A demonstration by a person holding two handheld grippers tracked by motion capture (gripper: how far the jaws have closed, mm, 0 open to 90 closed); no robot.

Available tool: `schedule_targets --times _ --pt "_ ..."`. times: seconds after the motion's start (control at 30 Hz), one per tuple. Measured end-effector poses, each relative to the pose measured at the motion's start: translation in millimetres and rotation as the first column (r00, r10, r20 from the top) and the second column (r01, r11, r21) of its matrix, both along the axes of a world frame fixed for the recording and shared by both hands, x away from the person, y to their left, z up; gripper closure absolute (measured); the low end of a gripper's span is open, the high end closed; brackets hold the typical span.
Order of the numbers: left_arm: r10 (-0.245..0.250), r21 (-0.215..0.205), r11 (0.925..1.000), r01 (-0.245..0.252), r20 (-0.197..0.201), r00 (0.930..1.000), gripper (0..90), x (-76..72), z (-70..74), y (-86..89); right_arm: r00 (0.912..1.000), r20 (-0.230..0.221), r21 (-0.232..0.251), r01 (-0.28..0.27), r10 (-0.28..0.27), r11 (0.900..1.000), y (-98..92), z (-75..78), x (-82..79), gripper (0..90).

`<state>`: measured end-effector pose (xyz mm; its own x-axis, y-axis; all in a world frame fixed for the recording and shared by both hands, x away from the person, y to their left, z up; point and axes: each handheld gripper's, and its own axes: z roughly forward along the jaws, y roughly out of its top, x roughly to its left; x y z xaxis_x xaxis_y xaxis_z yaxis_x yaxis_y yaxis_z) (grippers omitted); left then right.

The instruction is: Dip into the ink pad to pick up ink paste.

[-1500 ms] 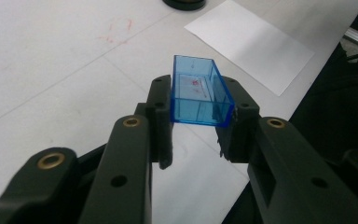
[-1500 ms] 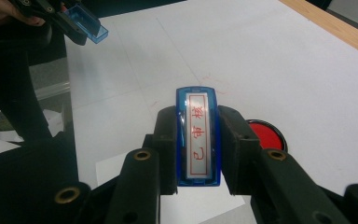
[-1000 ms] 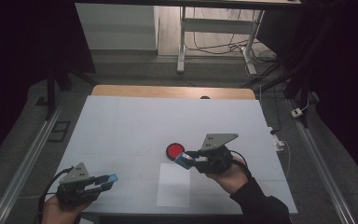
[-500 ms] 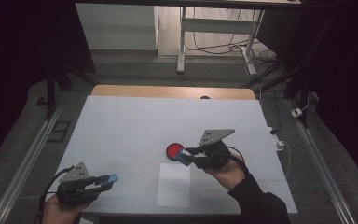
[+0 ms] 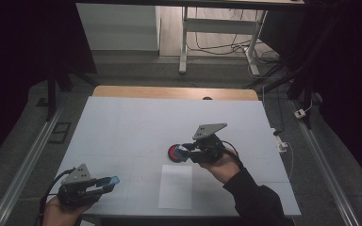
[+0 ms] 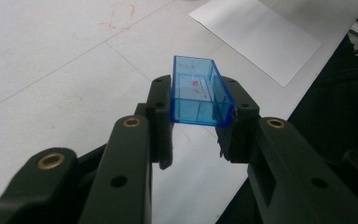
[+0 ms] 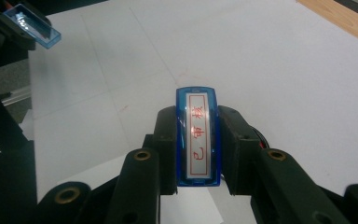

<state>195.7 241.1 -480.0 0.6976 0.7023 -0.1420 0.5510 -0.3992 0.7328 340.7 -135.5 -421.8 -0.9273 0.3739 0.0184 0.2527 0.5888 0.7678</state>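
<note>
**Stamp uncapped, paper not stamped yet**

So the job looks partly done. The stamp is clamped between the jaws of the right gripper, face up toward the camera, and its blue cap is already off, gripped by the left gripper down at the near-left corner of the table. Both sets of jaws are clenched on their pieces, no slack to be seen. The red ink pad is sitting open just beside the stamp, near the middle of the table, and the paper is lying right in front of it, close to the near edge. No mark can be made out on the paper, so inking (if not done already, hard to say) and the actual stamping are judged to be left, plus the cap going back on.

What's only told by the close-ups: in the right gripper view the stamp's face is shown properly, a white strip with red characters inside a red border, framed in blue. From above it's just a blue blob at the jaw tips. In the left gripper view the cap is seen to be a clear, hollow blue box, open end out, with faint red smudges inside, and a few red scribbles are spotted on the table farther off. The pad's place next to the stamp is best read from the high view.
</note>
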Motion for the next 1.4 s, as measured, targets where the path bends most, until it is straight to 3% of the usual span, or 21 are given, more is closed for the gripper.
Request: schedule_targets --times 0.6,0.87,1.4 --pt "0.001 0.0 1.0 -0.001 0.0 1.0 68.9 0.3 0.0 0.0 0.9986 -0.015 -0.068 0.049 -0.05 0.997 13.4 -14.8 29.1 70.1" --pt "0.002 -0.003 1.0 -0.002 -0.004 1.0 69.0 0.7 -0.1 -0.1 0.9974 -0.027 -0.131 0.063 -0.067 0.989 21.8 -27.1 42.0 70.1" --pt "-0.003 -0.006 1.0 0.002 -0.012 0.9999 69.0 1.2 -0.4 0.0 0.9948 -0.06 -0.191 0.069 -0.082 0.979 32.9 -45.0 58.2 70.1"
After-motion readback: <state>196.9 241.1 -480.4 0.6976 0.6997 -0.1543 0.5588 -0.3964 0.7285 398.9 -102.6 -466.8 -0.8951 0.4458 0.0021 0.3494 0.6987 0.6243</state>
